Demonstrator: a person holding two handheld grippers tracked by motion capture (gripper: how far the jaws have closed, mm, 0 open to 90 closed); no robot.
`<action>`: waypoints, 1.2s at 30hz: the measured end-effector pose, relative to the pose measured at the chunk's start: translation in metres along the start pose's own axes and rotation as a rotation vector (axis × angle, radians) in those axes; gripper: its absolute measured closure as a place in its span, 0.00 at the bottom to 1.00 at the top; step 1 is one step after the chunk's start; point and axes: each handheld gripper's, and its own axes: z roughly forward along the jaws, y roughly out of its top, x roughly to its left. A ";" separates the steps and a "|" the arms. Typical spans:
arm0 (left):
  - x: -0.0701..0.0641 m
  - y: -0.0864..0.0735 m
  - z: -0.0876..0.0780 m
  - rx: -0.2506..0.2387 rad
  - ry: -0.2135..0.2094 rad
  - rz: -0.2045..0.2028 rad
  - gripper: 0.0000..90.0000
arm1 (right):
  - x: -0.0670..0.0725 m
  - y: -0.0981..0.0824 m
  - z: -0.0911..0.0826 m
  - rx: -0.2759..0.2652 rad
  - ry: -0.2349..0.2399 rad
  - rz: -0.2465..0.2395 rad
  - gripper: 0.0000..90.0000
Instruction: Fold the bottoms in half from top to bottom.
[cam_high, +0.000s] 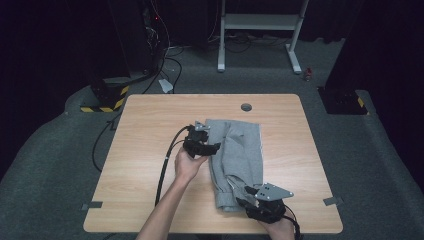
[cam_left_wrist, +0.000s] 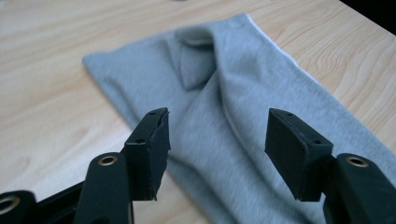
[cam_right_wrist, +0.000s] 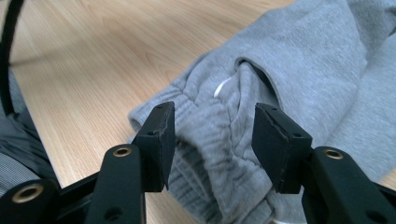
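Grey garment: soft knit fleece cloth, matt, faintly fuzzy; ribbed elastic waistband gathered in wrinkles; thin white cord smooth.
Table: light wood-grain top, smooth, low satin sheen.
Left gripper: black matt plastic, brass-coloured metal inserts.
Right gripper: same matt black; pads look rubbery.
Floor: grey carpet, rough, matt.

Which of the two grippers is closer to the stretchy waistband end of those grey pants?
Right. The right gripper hovers open right at the waistband at the table's near edge; the left gripper is up by the far end of the grey pants.
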 end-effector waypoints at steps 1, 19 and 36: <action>-0.001 -0.004 -0.001 -0.003 -0.005 -0.006 0.43 | 0.000 0.001 -0.001 -0.006 0.009 0.009 0.55; -0.064 -0.086 -0.018 0.044 -0.092 0.049 0.38 | -0.039 -0.017 -0.011 0.035 -0.108 0.111 0.77; -0.069 -0.104 -0.004 0.024 -0.007 0.059 0.33 | -0.048 -0.025 0.035 0.155 -0.190 0.087 0.80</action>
